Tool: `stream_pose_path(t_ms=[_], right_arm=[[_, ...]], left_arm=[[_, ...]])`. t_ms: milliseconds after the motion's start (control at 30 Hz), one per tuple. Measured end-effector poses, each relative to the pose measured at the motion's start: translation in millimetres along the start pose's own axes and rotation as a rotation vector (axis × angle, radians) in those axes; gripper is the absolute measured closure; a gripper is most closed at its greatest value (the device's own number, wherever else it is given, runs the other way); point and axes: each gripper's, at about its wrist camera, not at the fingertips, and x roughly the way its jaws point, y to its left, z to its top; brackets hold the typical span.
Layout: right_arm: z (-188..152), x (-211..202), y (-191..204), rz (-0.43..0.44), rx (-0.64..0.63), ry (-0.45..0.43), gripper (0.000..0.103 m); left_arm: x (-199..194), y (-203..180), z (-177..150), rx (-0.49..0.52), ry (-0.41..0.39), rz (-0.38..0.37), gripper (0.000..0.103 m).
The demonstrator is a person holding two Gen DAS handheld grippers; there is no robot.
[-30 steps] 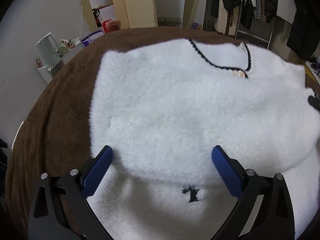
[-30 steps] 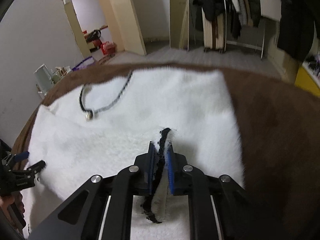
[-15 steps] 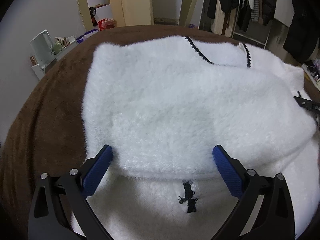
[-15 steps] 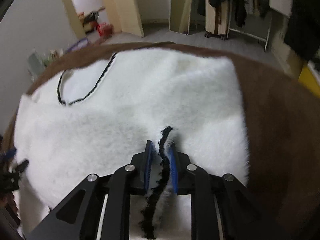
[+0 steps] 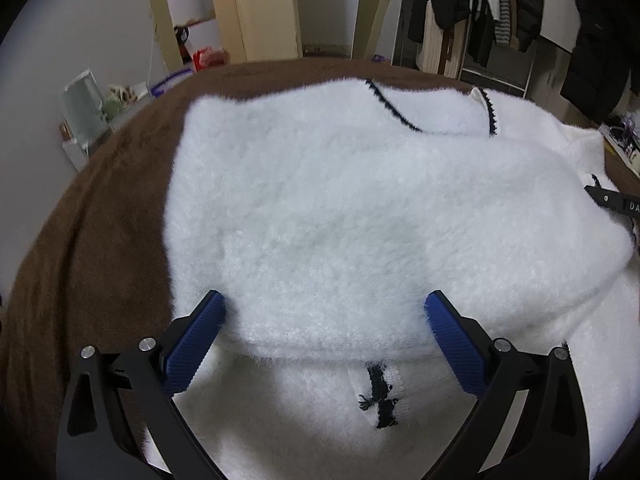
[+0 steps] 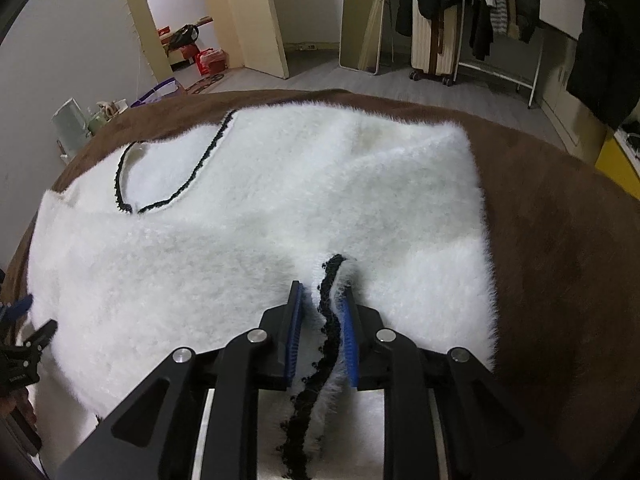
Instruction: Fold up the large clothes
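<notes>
Brown blanket [image 6: 560,240] under white sweater [image 5: 360,208]; left gripper [image 5: 324,312] gapes wide, empty; right gripper [image 6: 322,300] slightly parted around black-trimmed edge [image 6: 330,300]; clothes rack [image 6: 500,20] behind.

Brown plush-covered bed [image 6: 560,240], wide and rounded at the far edge, bare along both sides, with a fluffy white sweater [image 6: 248,240] trimmed in black spread flat over its middle, partly folded onto itself.

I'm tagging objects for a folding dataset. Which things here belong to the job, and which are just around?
Job:
fluffy white black-trimmed sweater
right gripper
left gripper
brown plush blanket

Around:
cream hard-shell suitcase
hanging dark coats
pale green kettle
</notes>
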Motion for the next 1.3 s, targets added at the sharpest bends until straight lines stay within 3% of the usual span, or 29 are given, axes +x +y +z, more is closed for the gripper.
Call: stream_pose_path(t_ms=[67,133,267,367,500,700,933,1300], right_arm=[[1,-7,3,-0.005,-0.004,-0.014,0.069],[2,-15,7,-0.018,-0.016,-0.037,0.047],[2,-40,13,-0.040,-0.037,-0.088,0.040],[-6,-63,15,-0.030,-0.040,-0.109,0.028],[-33,-103,22,-0.015,-0.069,-0.124,0.026],[-92,-147,33,-0.024,-0.087,-0.093,0.026],[-153,-191,31,-0.019,-0.021,-0.048,0.026],[-242,-212,10,0.004,0.094,0.048,0.026]], left_arm=[[-5,1,1,0.012,-0.007,0.002,0.006],[-12,4,4,0.002,-0.022,0.005,0.006],[-39,16,12,-0.037,-0.069,-0.013,0.006],[-59,20,13,-0.026,-0.080,-0.028,0.006],[-98,31,0,-0.012,-0.117,-0.032,0.006],[-140,45,-40,-0.017,-0.091,-0.047,0.006],[-167,60,-106,-0.078,0.015,-0.071,0.006],[-177,59,-191,-0.158,0.149,-0.082,0.006]])
